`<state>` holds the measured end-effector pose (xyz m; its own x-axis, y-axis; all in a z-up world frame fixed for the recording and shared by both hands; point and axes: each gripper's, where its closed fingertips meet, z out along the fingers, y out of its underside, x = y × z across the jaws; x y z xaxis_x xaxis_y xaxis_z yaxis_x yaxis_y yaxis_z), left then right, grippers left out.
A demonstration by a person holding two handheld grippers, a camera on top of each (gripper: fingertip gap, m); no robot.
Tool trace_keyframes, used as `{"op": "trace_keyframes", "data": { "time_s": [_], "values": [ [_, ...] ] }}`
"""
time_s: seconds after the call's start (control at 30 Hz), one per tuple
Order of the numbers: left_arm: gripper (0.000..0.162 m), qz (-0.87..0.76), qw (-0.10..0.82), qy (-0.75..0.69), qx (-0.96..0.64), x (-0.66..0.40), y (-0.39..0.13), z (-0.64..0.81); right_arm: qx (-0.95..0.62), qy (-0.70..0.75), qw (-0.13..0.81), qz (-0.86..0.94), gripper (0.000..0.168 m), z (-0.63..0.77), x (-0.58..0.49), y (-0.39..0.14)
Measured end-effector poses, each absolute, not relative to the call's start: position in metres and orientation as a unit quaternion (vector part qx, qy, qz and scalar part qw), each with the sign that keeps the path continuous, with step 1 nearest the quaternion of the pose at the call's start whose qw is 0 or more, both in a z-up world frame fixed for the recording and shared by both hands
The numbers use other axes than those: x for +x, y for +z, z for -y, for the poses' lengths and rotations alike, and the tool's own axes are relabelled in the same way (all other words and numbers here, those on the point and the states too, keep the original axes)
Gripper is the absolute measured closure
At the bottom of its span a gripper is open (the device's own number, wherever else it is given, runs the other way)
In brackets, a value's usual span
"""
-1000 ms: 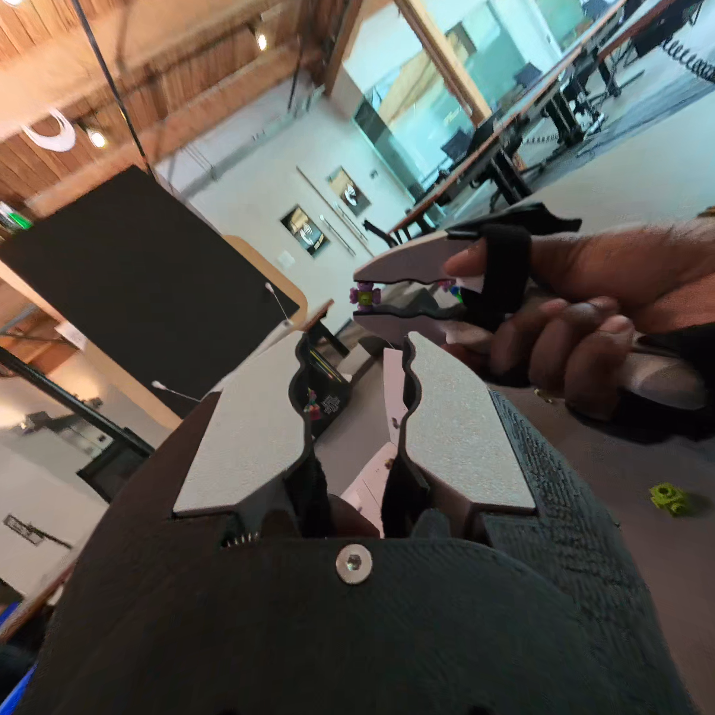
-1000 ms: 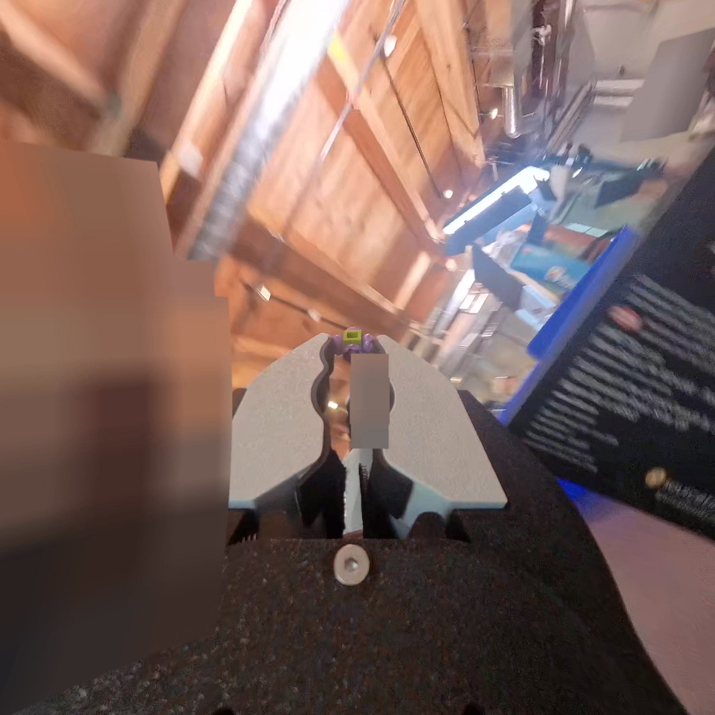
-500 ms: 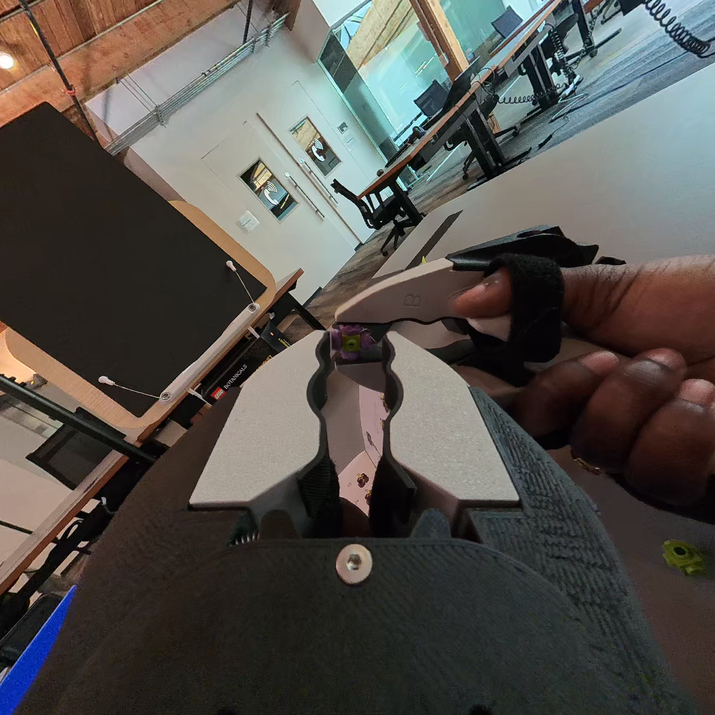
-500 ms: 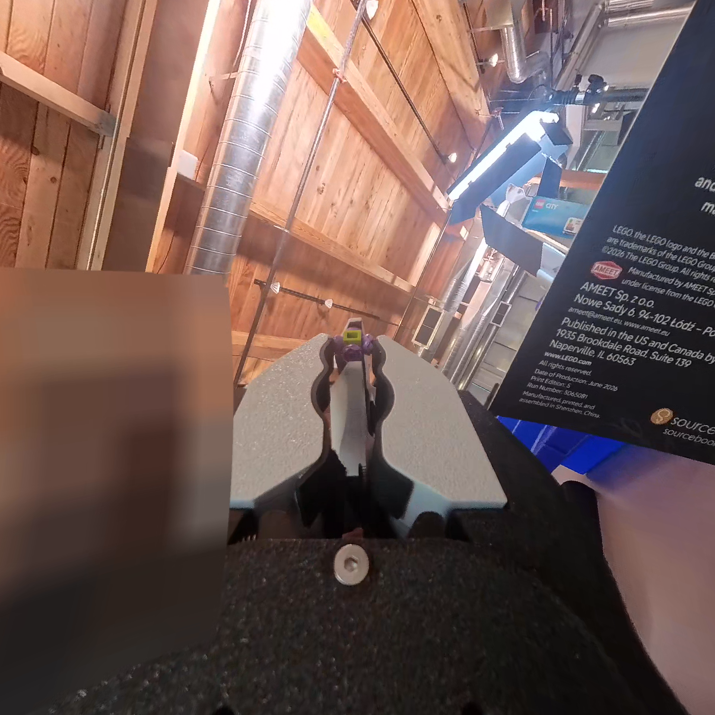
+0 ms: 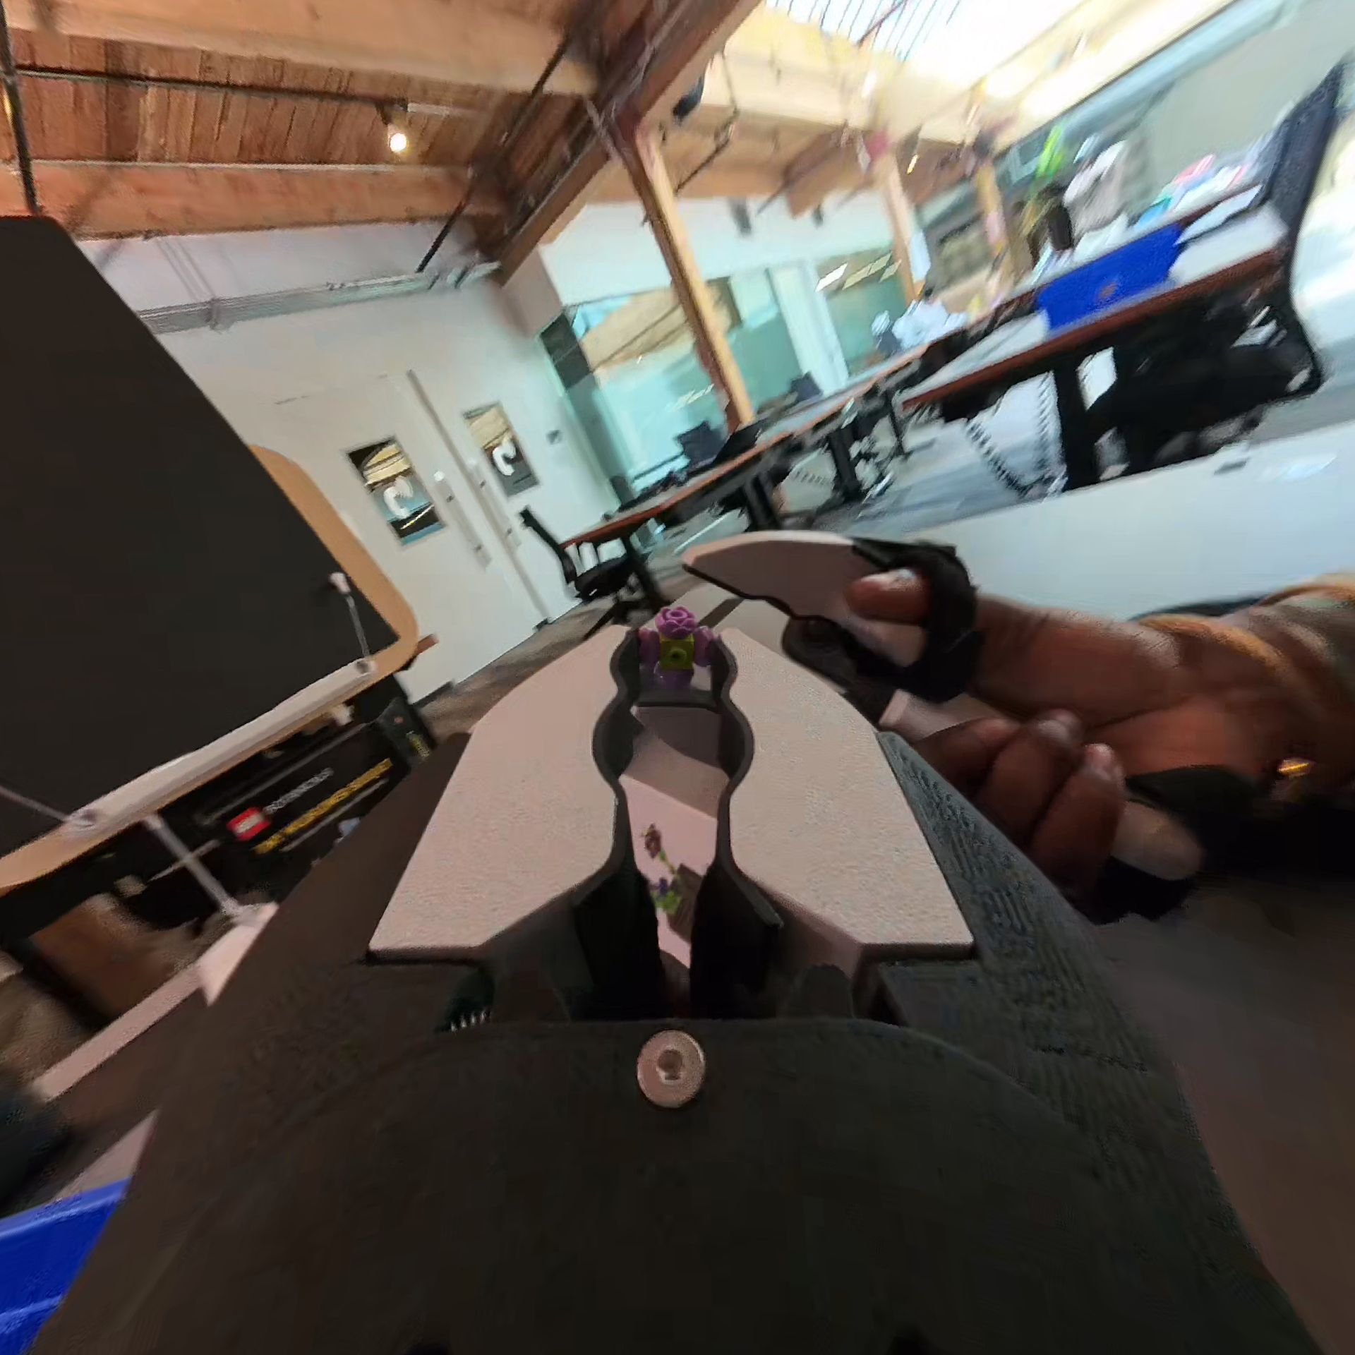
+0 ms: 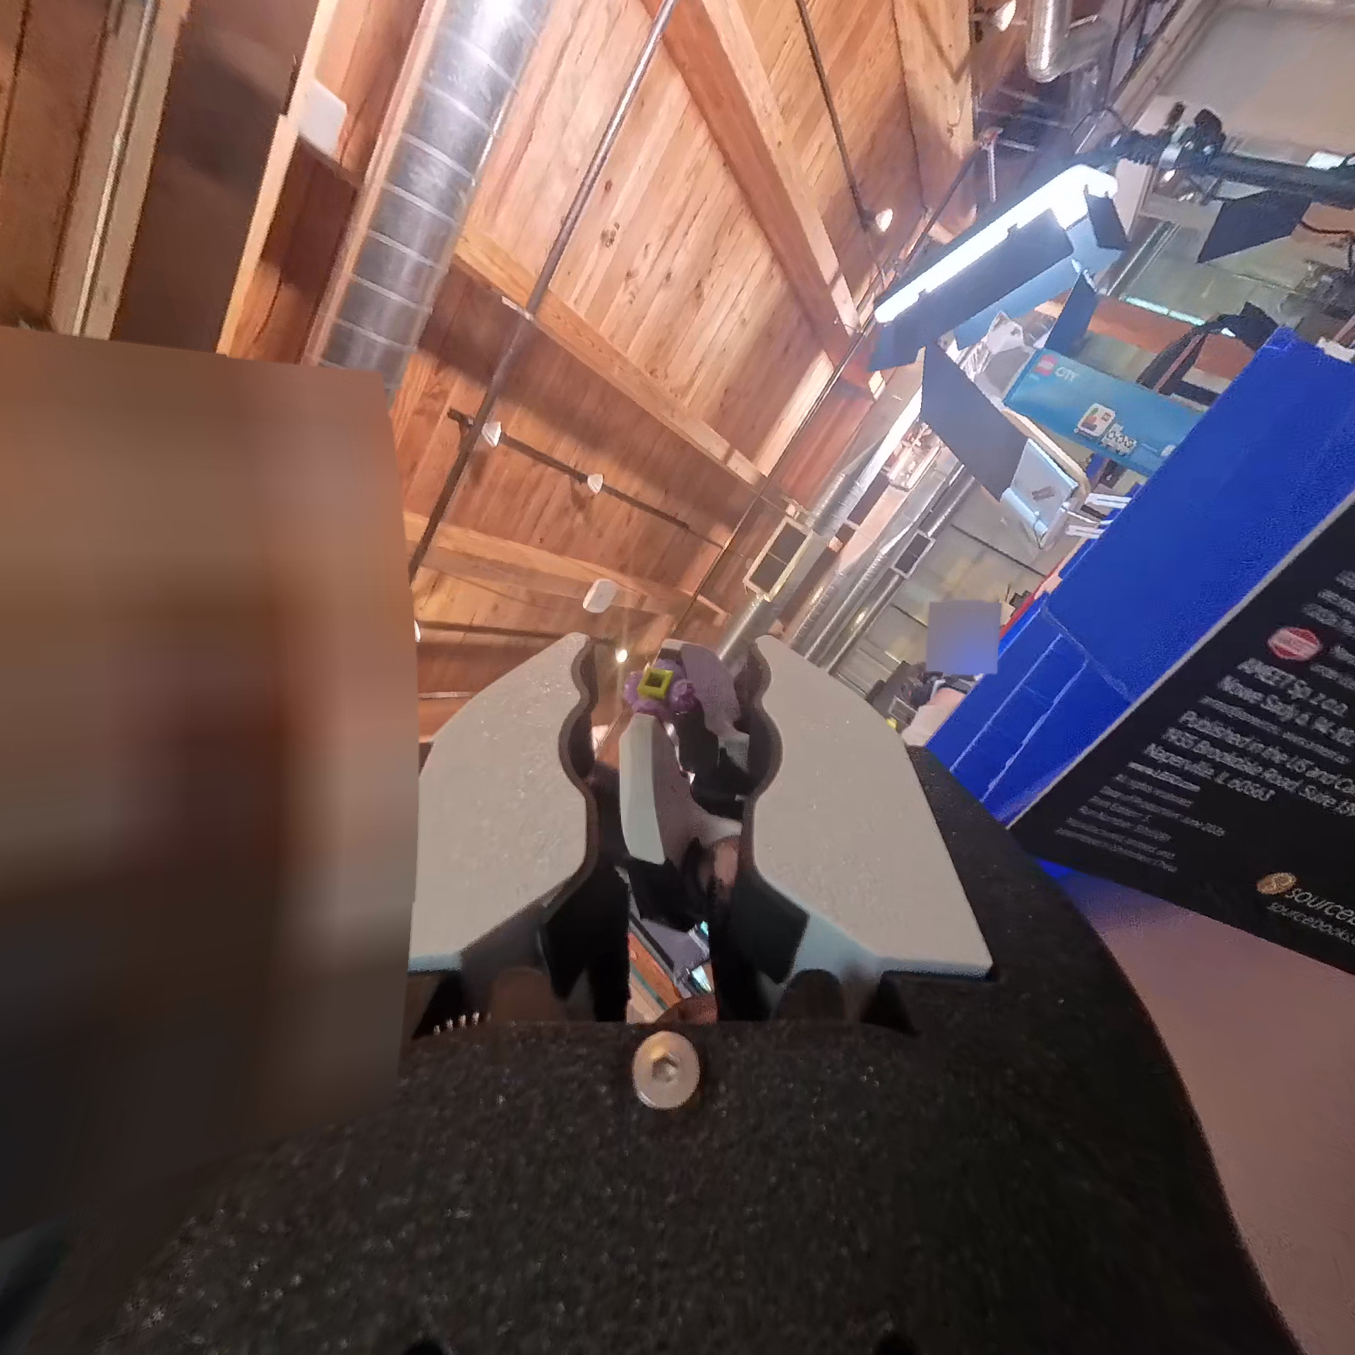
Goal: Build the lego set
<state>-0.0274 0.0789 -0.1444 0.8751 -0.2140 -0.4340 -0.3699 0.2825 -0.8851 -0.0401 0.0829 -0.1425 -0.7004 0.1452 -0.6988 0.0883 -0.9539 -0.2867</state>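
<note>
A: What are we holding, starting at our own tools?

B: In the left wrist view, our left hand-held gripper [image 5: 673, 663], with two pale grey fingers on a black textured body, is pinching a small lego flower piece [image 5: 674, 655], purple with a lime-green square centre, right between its fingertips. The piece sits upright with a purple rosette on top.

A: And the other one?

B: Our right hand-held gripper [image 6: 671, 663] has its fingers spread and holds nothing. In the right wrist view, the flower piece [image 6: 656, 685] and the tips of the left hand-held gripper show through the gap between its fingers, touching neither.

A: Can we see that one from the left side?

B: Yes. To the right of the flower and a little above it, one grey finger [image 5: 770, 568] curves out, well clear of the piece. Our right hand [image 5: 1056, 722] grips it, with a black strap round the forefinger.

A: What lies farther out?

B: Beneath the left fingers we glimpse a white printed page with flower pictures [image 5: 678, 850]. To the left stands a black panel with a tan wooden edge [image 5: 147, 528]. The pale grey desk [image 5: 1210, 1026] stretches to the right. In the right wrist view, a black printed box [image 6: 1246, 740] leans at the right with a blue bin [image 6: 1173, 513] behind it, under a slanted wooden plank ceiling [image 6: 660, 256] with a silver duct.
</note>
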Motion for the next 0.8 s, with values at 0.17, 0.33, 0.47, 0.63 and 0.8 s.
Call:
{"op": "trace_keyframes", "data": {
  "time_s": [0.17, 0.33, 0.47, 0.63, 0.8],
  "values": [
    [0.143, -0.281, 0.808, -0.140, -0.499, -0.011, -0.127, -0.044, -0.363, 0.882, 0.025, 0.301, 0.133, -0.047, -0.032, -0.135],
    [0.143, -0.214, 0.758, -0.429, -0.442, -0.022, -0.111, -0.017, -0.305, 0.815, 0.233, 0.434, 0.135, -0.029, -0.022, -0.125],
    [0.144, -0.178, 0.631, -0.615, -0.437, -0.022, -0.116, -0.009, -0.217, 0.639, 0.484, 0.558, 0.138, -0.015, -0.017, -0.129],
    [0.143, -0.225, 0.498, -0.608, -0.576, 0.011, -0.163, -0.013, -0.158, 0.516, 0.538, 0.648, 0.133, -0.003, -0.019, -0.154],
    [0.143, -0.218, 0.461, -0.584, -0.631, 0.005, -0.178, -0.015, -0.151, 0.461, 0.541, 0.687, 0.139, -0.005, -0.021, -0.169]
  ]
}}
